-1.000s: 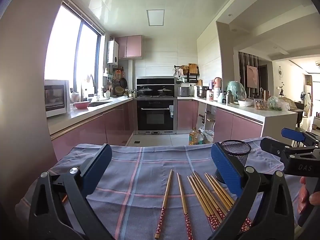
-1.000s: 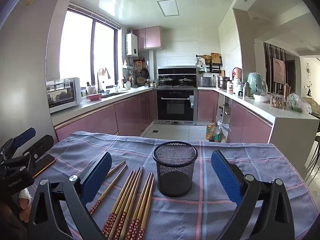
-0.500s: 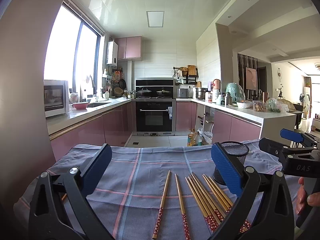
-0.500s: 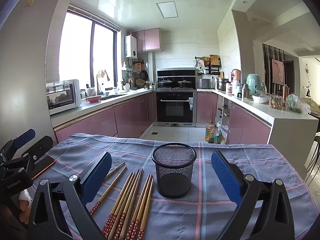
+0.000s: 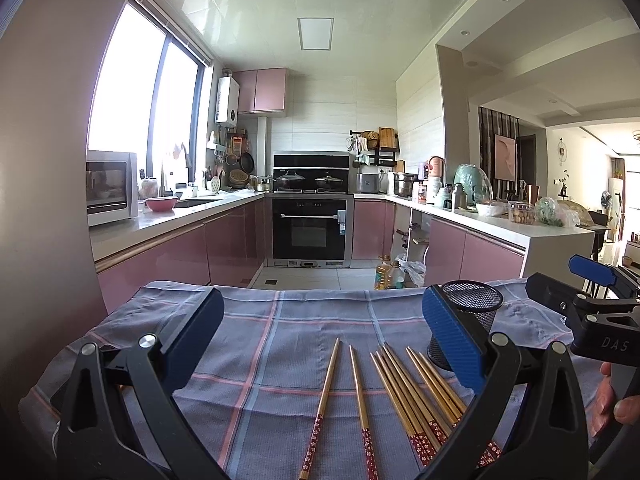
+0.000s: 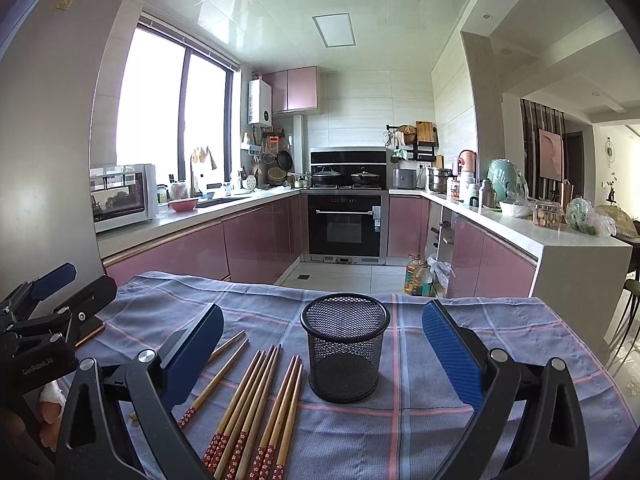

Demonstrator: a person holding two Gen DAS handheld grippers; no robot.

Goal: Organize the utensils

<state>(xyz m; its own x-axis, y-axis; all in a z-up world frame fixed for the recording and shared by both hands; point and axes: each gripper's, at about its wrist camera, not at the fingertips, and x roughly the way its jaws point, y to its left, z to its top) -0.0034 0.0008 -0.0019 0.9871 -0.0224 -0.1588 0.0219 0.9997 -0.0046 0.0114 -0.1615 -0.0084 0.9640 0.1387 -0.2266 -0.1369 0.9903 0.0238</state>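
Note:
Several wooden chopsticks point(image 5: 416, 396) with red patterned ends lie side by side on a blue checked cloth point(image 5: 256, 344); they also show in the right wrist view point(image 6: 256, 396). A black mesh holder point(image 6: 345, 354) stands upright and empty just right of them; in the left wrist view the holder point(image 5: 474, 320) sits partly behind my right finger. My left gripper point(image 5: 322, 340) is open and empty, hovering over the chopsticks. My right gripper point(image 6: 322, 346) is open and empty, in front of the holder.
The clothed table ends at its far edge point(image 6: 256, 284), with kitchen floor and pink cabinets point(image 6: 256, 240) beyond. A flat dark object with an orange edge point(image 6: 90, 330) lies on the cloth at the left. Each gripper appears at the other view's side.
Both views have tilted slightly, so the table appears a little lower in frame. The chopsticks and holder have not moved. Both grippers stay open.

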